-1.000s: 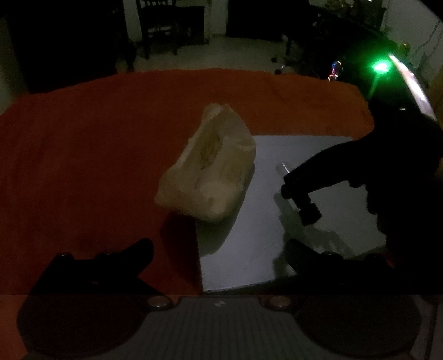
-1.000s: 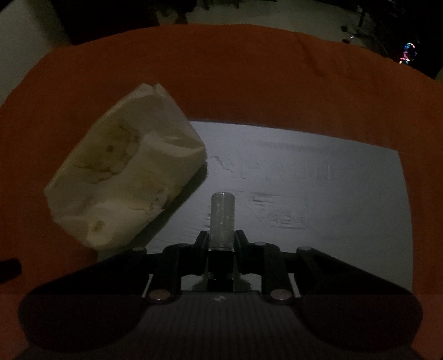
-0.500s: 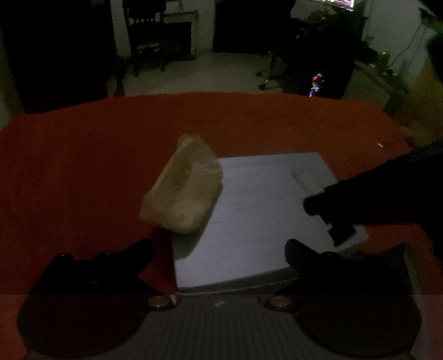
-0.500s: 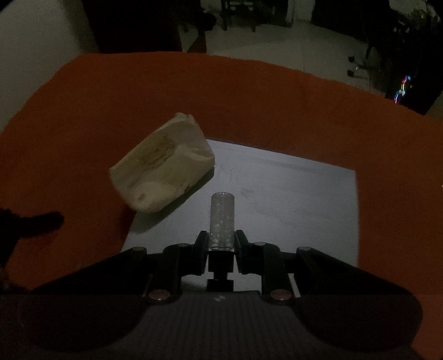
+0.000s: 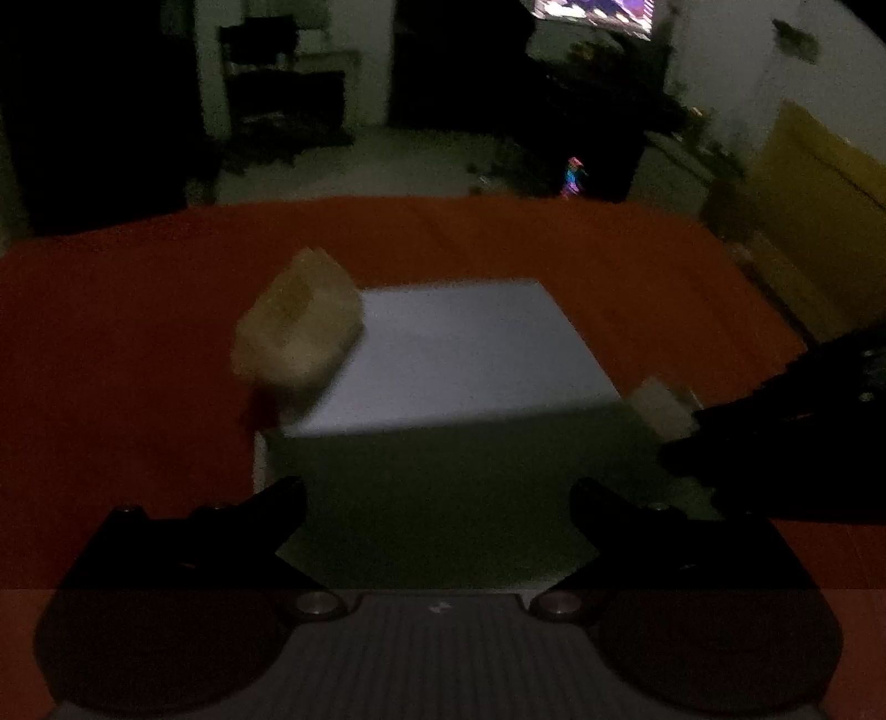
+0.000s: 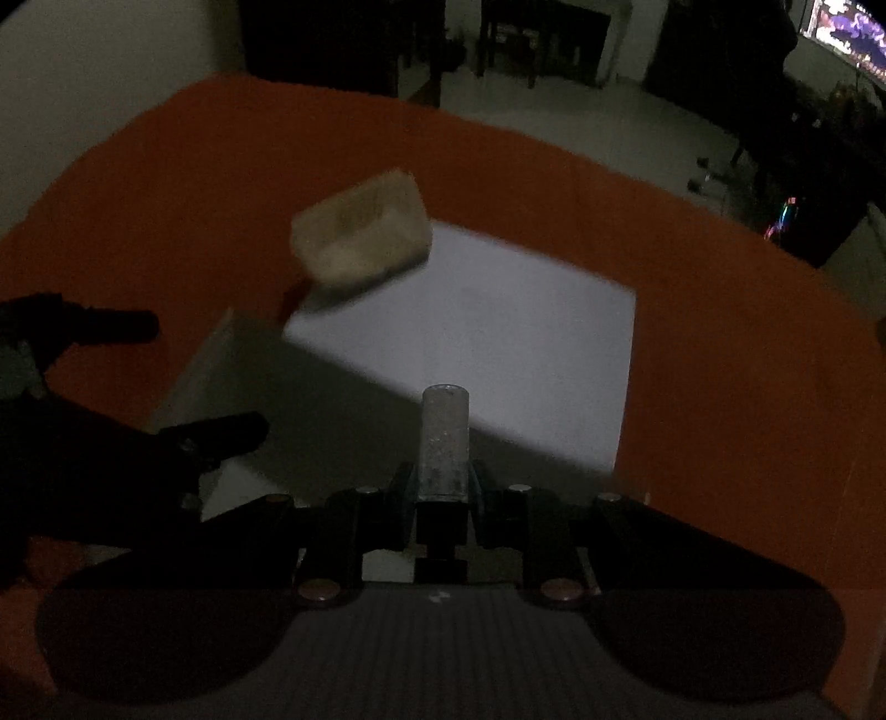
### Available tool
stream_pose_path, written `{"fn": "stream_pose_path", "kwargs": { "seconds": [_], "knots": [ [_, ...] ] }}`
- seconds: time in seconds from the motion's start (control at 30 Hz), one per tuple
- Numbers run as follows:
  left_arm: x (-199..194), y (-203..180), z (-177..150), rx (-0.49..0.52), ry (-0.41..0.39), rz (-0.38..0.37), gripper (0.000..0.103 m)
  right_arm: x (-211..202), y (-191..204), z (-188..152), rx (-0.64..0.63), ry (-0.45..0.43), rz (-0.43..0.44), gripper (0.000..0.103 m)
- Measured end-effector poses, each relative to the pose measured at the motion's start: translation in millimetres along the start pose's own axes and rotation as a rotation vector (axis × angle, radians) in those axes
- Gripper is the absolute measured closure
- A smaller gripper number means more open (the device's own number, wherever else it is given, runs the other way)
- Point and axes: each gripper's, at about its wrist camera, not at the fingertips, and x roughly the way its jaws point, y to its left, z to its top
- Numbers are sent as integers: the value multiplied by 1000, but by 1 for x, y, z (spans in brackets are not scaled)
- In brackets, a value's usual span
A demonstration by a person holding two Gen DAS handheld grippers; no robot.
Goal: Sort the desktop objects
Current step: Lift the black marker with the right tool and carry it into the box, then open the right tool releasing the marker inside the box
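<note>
A pale crumpled packet (image 5: 296,327) lies on the orange cloth (image 5: 111,343), overlapping the left edge of a white sheet (image 5: 470,349). My left gripper (image 5: 437,490) hovers open above the sheet's shadowed near part, nothing between its fingers. In the right wrist view my right gripper (image 6: 443,487) is shut on a clear cylindrical tube (image 6: 444,437) that sticks out forward over the sheet (image 6: 498,310). The packet (image 6: 362,232) lies beyond it, and the left gripper (image 6: 205,376) shows dark at the left. The tube's end (image 5: 659,401) also shows at the right of the left wrist view.
The room is dim and both views are blurred. Beyond the cloth's far edge there is pale floor with dark chairs (image 5: 277,111) and furniture. A lit screen (image 5: 592,11) hangs at the upper right, small coloured lights (image 5: 573,174) glow, and a yellow panel (image 5: 819,183) stands on the right.
Both grippers have risen and drawn back from the table, so the packet and sheet look smaller. The right gripper has kept the tube and moved right, off the sheet.
</note>
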Motion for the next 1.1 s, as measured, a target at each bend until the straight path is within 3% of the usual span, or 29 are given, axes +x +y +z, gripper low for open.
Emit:
{"fn": "stream_pose_path", "kwargs": {
  "seconds": [0.1, 0.2, 0.43, 0.83, 1.1],
  "knots": [
    [13, -14, -22, 47, 67, 8, 0, 19, 5, -19, 10, 25, -4, 81],
    [35, -27, -44, 106, 186, 32, 0, 38, 9, -38, 19, 51, -9, 81],
    [57, -30, -68, 103, 285, 34, 0, 82, 20, -82, 42, 110, -19, 81],
    [51, -21, -73, 95, 253, 35, 0, 82, 22, -99, 47, 81, -44, 80],
    [57, -16, -74, 87, 260, 55, 0, 96, 8, -103, 83, 116, -62, 80]
  ]
}}
